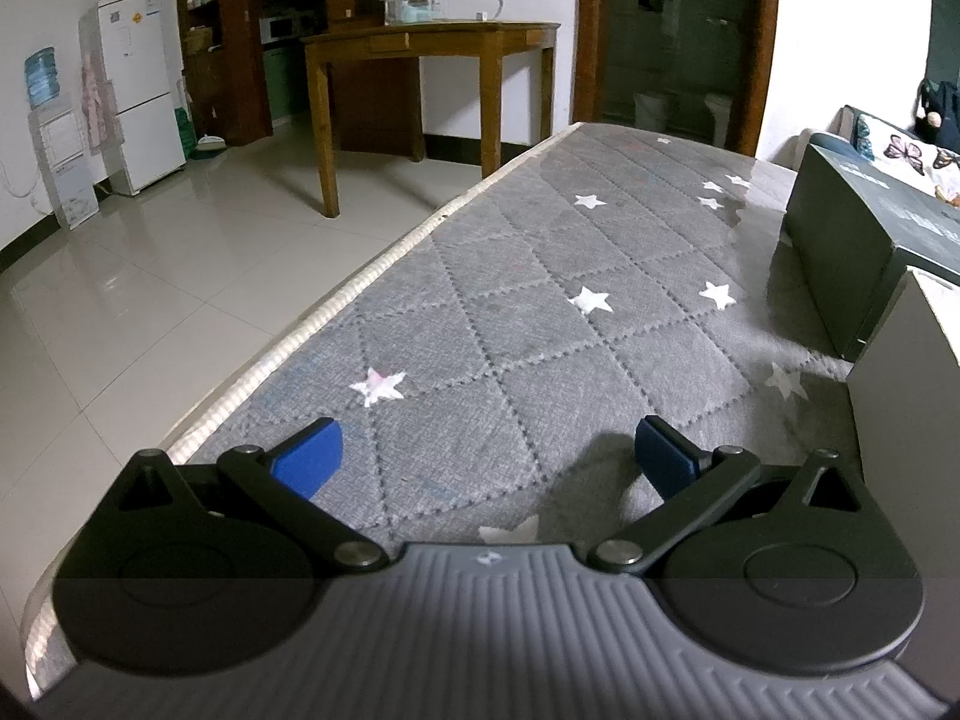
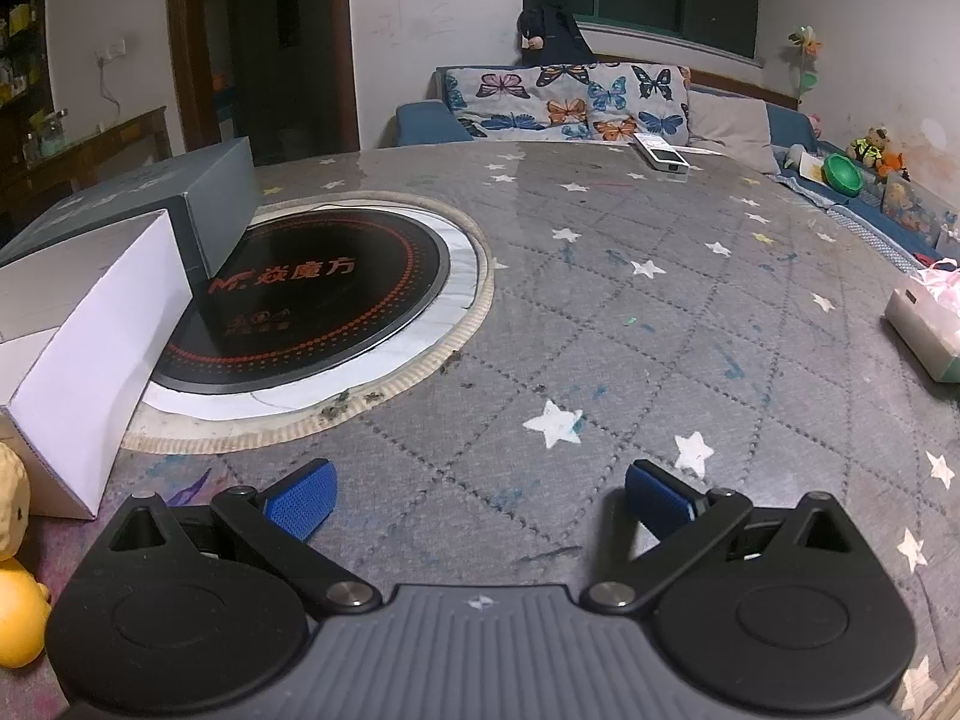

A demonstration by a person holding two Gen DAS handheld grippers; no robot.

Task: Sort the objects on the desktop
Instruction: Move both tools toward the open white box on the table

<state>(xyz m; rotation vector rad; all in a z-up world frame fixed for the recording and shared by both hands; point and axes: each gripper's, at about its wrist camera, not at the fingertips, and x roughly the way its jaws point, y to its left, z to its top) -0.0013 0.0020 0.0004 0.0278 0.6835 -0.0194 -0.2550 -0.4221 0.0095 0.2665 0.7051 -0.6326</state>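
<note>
My left gripper [image 1: 489,459] is open above the grey star-patterned table cover [image 1: 540,312], with nothing between its blue pads. A dark box [image 1: 852,240] and a white box [image 1: 906,372] stand to its right. My right gripper [image 2: 480,498] is open too, low over the same cover [image 2: 660,312], empty. To its left stand a white box [image 2: 90,324] and a dark grey box [image 2: 204,204], both partly on a round black cooktop [image 2: 324,294]. A yellow toy [image 2: 15,576] lies at the left edge. A tissue box [image 2: 927,324] sits far right, a white remote [image 2: 663,156] at the back.
The table's left edge [image 1: 336,312] drops to a tiled floor with a wooden desk [image 1: 420,60] and a fridge [image 1: 144,90] beyond. A sofa with butterfly cushions [image 2: 570,99] and toys [image 2: 864,162] runs behind and right of the table.
</note>
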